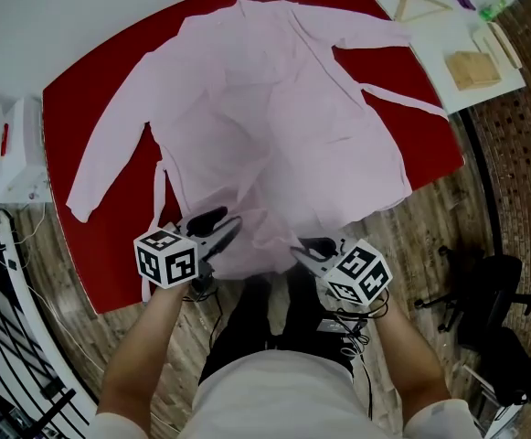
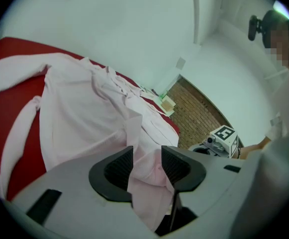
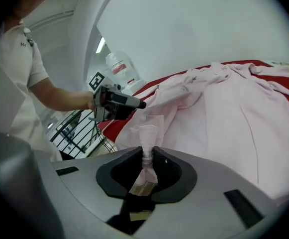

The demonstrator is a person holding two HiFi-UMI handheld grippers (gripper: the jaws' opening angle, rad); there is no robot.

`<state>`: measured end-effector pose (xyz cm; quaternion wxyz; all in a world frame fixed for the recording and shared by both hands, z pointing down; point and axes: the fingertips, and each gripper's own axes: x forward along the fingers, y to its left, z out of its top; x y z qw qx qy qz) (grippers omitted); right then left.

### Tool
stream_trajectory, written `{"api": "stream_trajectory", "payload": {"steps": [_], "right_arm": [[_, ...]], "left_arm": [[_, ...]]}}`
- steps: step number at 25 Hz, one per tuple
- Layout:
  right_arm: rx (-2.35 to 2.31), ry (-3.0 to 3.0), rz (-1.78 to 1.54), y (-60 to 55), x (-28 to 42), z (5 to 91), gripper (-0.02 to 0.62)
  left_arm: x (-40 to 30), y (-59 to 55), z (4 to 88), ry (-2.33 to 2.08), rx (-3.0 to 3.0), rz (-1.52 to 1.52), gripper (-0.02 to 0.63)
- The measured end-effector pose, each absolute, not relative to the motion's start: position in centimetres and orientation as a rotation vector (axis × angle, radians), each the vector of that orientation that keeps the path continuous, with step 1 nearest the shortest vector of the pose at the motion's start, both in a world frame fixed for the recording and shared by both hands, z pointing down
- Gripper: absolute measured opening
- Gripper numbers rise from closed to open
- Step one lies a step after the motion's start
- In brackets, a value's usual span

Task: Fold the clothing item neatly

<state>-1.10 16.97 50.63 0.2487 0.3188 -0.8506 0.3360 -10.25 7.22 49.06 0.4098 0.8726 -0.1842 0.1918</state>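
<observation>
**A:** Entry one, the task piece. Where do we log it?

**B:** We log one pink garment, long-sleeved, spread open over the red table. The collar is at the far edge and the hem at the near edge, in front of us. One sleeve lies out to the left. A narrow tie strip lies across the red top on the right.

**A:** Entry two, the left gripper?

**B:** Its jaws stand partly apart around a thick fold of the hem. The cloth fills the gap and touches both pads, so we record a grip on the garment. A strip of fabric runs up out of the jaws.

**A:** Entry three, the right gripper?

**B:** Its jaws are nearly together, pinching a thin twisted bunch of the same hem. The two grippers sit side by side at the near edge, a little apart.

**A:** Sundries?

**B:** A white board lies beyond the table's far right corner. On it are a wooden hanger and a flat wooden block. A black office chair stands on the brick-pattern floor to the right.
</observation>
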Motion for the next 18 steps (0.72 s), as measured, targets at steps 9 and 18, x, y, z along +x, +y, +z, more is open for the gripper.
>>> {"api": "stream_trajectory", "payload": {"steps": [9, 18], "right_arm": [[1.425, -2.036, 1.335, 24.4, 7.2, 53.5, 0.057], [1.716, -1.72, 1.659, 31.6, 10.6, 58.7, 0.054]], "left_arm": [[-12.8, -0.7, 48.7, -0.582, 2.376, 0.673, 0.178], [-12.5, -6.8, 52.6, -0.657, 2.484, 1.079, 0.167]]}}
